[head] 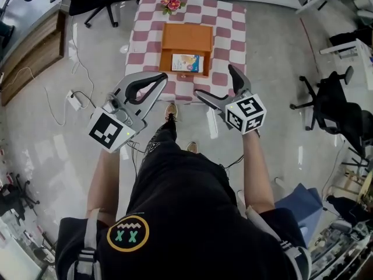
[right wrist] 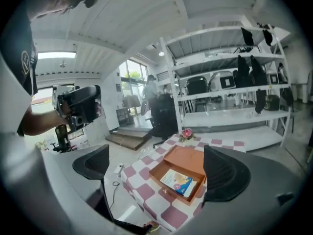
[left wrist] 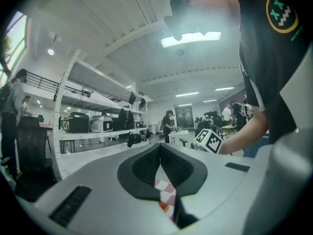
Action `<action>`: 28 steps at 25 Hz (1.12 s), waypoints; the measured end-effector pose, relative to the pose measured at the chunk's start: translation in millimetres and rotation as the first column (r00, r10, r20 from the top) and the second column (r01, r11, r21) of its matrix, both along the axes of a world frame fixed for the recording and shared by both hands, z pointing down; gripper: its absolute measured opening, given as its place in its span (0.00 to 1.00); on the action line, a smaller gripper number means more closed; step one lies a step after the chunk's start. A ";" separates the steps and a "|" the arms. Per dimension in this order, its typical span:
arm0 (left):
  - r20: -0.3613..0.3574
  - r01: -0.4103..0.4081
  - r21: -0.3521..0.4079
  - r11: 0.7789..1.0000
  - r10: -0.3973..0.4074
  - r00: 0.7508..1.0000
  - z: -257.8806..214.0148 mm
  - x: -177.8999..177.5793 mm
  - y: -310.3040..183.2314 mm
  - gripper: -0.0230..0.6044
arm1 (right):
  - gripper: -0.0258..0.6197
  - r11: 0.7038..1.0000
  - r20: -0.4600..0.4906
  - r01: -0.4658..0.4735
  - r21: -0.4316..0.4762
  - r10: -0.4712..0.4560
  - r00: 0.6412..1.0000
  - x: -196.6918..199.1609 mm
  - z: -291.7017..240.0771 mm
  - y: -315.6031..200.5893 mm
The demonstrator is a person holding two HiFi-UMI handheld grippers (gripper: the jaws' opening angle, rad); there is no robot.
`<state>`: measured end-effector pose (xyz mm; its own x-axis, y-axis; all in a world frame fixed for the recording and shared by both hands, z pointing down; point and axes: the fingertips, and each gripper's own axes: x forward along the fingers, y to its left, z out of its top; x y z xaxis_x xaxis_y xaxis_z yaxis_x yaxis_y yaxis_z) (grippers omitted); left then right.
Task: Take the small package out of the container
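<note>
An orange cardboard container (head: 186, 38) lies open on the checked table (head: 228, 56), its lid folded back. The small blue-and-white package (head: 187, 62) lies flat inside it, in the half nearer me. Both grippers hover in the air short of the table's near edge. My left gripper (head: 162, 77) is shut and empty, its jaw tips meeting. My right gripper (head: 214, 80) is open and empty. In the right gripper view the container (right wrist: 185, 159) and package (right wrist: 181, 181) show between the spread jaws of that gripper (right wrist: 157, 168), well beyond them. The left gripper (left wrist: 160, 148) points upward into the room.
A pot of pink flowers (head: 172, 3) stands at the table's far edge. A power strip with cables (head: 74, 101) lies on the floor to the left, beside a wooden platform (head: 32, 57). Office chairs (head: 332, 98) stand to the right. Metal shelves (right wrist: 230, 77) rise behind the table.
</note>
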<state>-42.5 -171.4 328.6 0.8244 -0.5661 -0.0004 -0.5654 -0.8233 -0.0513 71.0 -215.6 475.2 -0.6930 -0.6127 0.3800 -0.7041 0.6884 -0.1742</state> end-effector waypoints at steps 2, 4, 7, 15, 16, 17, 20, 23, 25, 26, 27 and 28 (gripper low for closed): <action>-0.009 -0.001 -0.009 1.000 0.001 1.000 2.1 -5.4 -14.7 0.07 | 0.96 0.997 0.021 -0.010 -0.073 0.012 1.000 -3.5 20.2 -23.3; -0.017 -0.003 -0.021 1.000 0.002 1.000 4.6 -10.2 -27.8 0.07 | 0.96 0.990 0.037 -0.024 -0.141 0.029 0.999 -7.2 41.4 -46.4; -0.025 -0.011 -0.036 0.999 0.010 1.000 9.0 -15.5 -41.7 0.07 | 0.96 0.972 0.034 -0.043 -0.231 0.052 0.998 -13.2 76.4 -74.0; -0.041 -0.026 -0.076 0.997 0.023 0.999 20.0 -27.5 -69.0 0.07 | 0.96 0.873 0.067 -0.067 -0.484 0.113 0.991 -32.1 160.9 -112.9; -0.043 -0.027 -0.080 0.996 0.024 0.999 20.7 -28.4 -71.5 0.07 | 0.96 0.861 0.052 -0.074 -0.503 0.115 0.992 -32.0 169.5 -115.5; -0.044 -0.028 -0.085 0.996 0.024 0.999 21.5 -29.3 -73.9 0.07 | 0.96 0.850 0.040 -0.077 -0.521 0.114 0.993 -32.9 177.0 -117.3; -0.045 -0.027 -0.096 0.995 0.023 0.999 25.2 -32.1 -81.5 0.07 | 0.96 0.809 0.012 -0.078 -0.582 0.105 0.994 -37.2 202.6 -120.2; -0.049 -0.025 -0.106 0.994 0.020 0.999 30.0 -32.8 -88.9 0.07 | 0.96 0.770 -0.025 -0.091 -0.632 0.097 0.995 -39.1 224.4 -122.2; -0.052 -0.024 -0.113 0.993 0.018 0.998 32.7 -32.5 -93.8 0.07 | 0.96 0.745 -0.037 -0.097 -0.660 0.097 0.995 -40.4 234.5 -124.0; -0.054 -0.023 -0.115 0.993 0.017 0.998 33.8 -32.3 -96.3 0.07 | 0.96 0.732 -0.041 -0.099 -0.674 0.097 0.994 -41.1 239.3 -124.9; -0.055 -0.022 -0.117 0.993 0.016 0.998 34.6 -32.2 -98.9 0.07 | 0.96 0.719 -0.046 -0.102 -0.687 0.097 0.994 -41.8 244.1 -125.9; -0.056 -0.021 -0.120 0.993 0.014 0.998 35.1 -32.1 -101.4 0.07 | 0.96 0.707 -0.053 -0.105 -0.699 0.096 0.994 -42.3 248.7 -126.8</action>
<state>-74.6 -272.8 363.7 0.8349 -0.5500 0.0208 -0.5498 -0.8315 0.0797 28.7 -342.4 723.9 -0.6357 -0.2333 0.7359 -0.7672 0.2972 -0.5685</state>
